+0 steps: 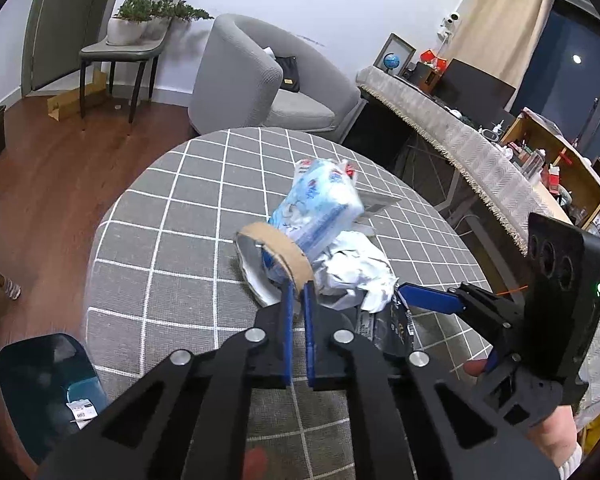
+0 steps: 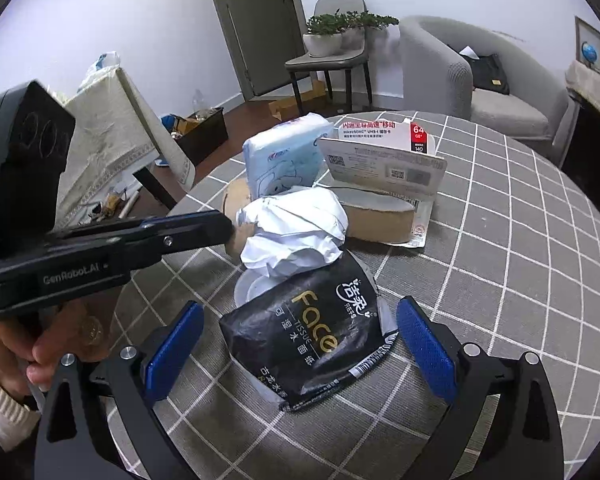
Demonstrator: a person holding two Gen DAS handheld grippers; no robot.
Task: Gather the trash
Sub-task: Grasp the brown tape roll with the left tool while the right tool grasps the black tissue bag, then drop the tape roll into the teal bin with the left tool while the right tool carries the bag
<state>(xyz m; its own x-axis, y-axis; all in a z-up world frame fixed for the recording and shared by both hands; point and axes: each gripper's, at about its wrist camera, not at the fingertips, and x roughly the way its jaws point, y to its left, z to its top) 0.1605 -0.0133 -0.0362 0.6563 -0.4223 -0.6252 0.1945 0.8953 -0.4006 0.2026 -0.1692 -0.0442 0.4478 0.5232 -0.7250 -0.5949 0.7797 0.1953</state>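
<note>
Left fingers (image 1: 288,312) are pinched on the rim of the cardboard tape ring (image 1: 278,248), with my right gripper (image 2: 300,354) spread wide around the black tissue wrapper (image 2: 300,340) on the checked table (image 2: 500,280). Gripping only that thin edge, I could lose the ring, or drag the crumpled paper (image 2: 296,232) off too.

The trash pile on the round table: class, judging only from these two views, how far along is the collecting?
Barely begun. The left gripper is shut on the cardboard ring's rim. The open right gripper flanks the black tissue wrapper. The crumpled paper, blue tissue pack and card package remain on the table.
</note>
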